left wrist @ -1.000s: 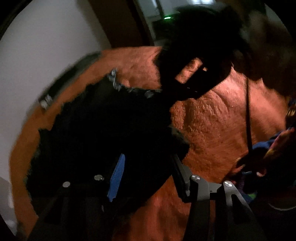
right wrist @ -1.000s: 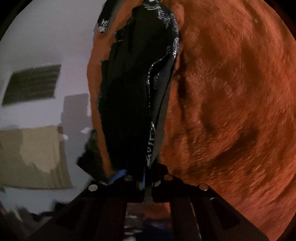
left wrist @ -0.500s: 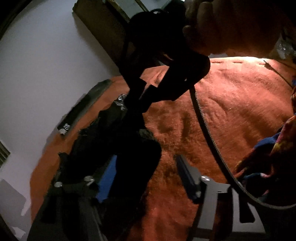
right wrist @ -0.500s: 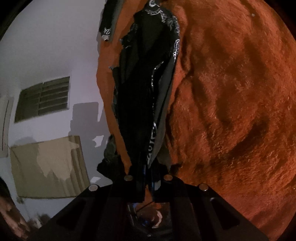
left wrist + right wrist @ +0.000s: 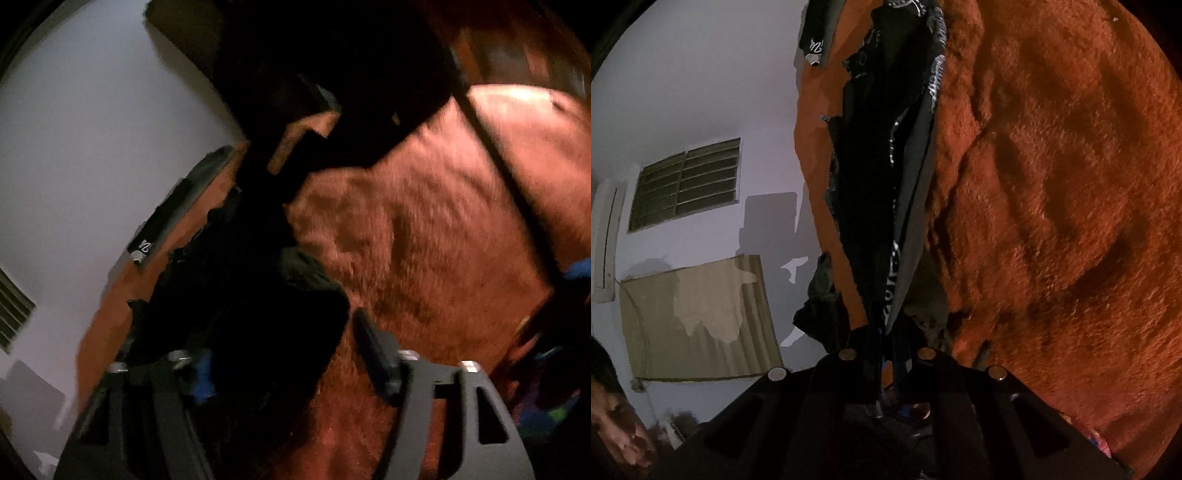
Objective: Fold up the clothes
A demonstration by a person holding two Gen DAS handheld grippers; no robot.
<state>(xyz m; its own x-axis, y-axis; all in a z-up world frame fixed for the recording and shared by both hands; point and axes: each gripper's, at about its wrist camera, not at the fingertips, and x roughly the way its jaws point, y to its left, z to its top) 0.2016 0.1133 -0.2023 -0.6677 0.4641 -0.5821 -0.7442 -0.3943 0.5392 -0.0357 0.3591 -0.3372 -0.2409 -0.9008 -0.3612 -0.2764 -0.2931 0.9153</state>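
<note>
white print on black garment [image 5: 891,273], illegible

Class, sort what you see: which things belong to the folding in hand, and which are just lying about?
In the job:
black garment
right gripper, shut on it
left gripper, open

Lying about:
orange blanket
colourful clothes
dark strip of fabric

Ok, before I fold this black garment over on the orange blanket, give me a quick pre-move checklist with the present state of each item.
1. Right gripper clamped on the black garment: ok, fingers closed with cloth between them.
2. Left gripper gripping the garment: not ok, jaws spread wide; cloth lies over one finger only.
3. Garment stretched straight from the right gripper: ok, it runs as a long narrow band.
4. Orange blanket flat underneath: not ok, rumpled ridges show.
5. Dark cable away from the fold: cannot tell.
6. Colourful clothes clear of the garment: ok, off at the edge.
</note>
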